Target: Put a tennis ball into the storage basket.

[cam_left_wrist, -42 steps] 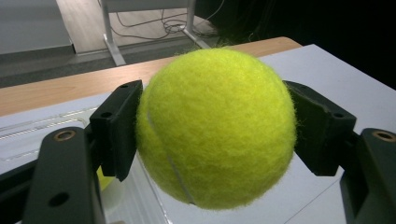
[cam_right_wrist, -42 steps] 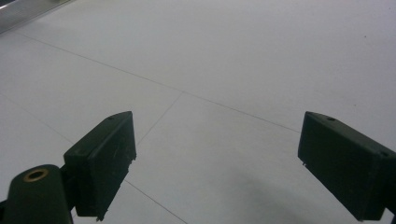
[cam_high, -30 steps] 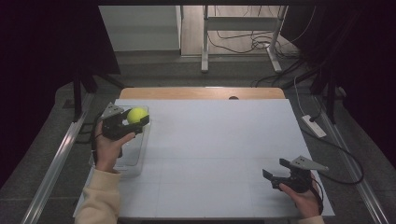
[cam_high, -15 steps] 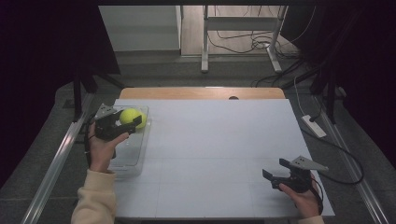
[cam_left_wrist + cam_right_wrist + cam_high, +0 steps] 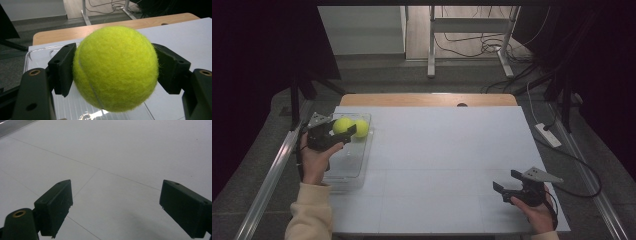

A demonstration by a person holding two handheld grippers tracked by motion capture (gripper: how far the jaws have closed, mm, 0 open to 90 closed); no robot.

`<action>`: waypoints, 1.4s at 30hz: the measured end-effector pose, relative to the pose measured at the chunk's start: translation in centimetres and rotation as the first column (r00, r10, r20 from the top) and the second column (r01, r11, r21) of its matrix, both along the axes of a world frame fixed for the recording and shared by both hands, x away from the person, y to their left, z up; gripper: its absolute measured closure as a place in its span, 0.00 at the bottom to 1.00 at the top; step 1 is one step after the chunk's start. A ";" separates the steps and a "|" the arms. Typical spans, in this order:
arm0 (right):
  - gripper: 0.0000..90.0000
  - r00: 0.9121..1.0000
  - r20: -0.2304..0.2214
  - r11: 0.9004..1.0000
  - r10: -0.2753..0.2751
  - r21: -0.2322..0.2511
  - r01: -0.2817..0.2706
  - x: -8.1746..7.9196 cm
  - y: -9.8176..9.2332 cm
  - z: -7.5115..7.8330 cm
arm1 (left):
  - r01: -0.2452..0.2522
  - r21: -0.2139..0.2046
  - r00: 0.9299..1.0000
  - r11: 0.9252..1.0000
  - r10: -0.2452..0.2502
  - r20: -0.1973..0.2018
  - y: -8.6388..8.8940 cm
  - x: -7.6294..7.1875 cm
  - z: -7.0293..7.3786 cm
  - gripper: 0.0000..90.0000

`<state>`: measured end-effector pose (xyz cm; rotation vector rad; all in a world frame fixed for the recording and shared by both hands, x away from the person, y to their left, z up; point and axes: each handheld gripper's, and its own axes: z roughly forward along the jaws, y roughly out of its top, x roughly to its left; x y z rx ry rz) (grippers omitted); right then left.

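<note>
A yellow-green tennis ball [image 5: 116, 67] sits squeezed between the black jaws of my left gripper [image 5: 116, 68]. From above, that gripper [image 5: 343, 128] holds the ball [image 5: 342, 123] over the far end of a clear plastic tray [image 5: 346, 170] at the table's left edge. A second tennis ball [image 5: 362, 128] lies in the tray just right of the held one. At the near right of the table, my right gripper [image 5: 507, 186] rests low over the white surface, and its jaws [image 5: 116, 207] stand wide apart with nothing between them.
The white table top [image 5: 442, 150] stretches between the two hands, with a wooden strip [image 5: 427, 99] along its far edge. The tray rim [image 5: 37, 51] shows behind the held ball. Metal rails, table legs and cables lie beyond the table.
My left hand has carried the held ball to the left over the tray, uncovering the second ball behind it. The right hand has stayed where it was.
</note>
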<state>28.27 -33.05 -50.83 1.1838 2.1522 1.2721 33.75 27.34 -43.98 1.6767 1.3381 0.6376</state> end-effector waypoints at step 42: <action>0.12 1.000 -0.001 1.000 0.001 0.002 -0.001 0.0 0.0 0.0 | -0.028 0.082 0.984 0.996 0.042 -0.173 1.0 1.4 -2.3 0.29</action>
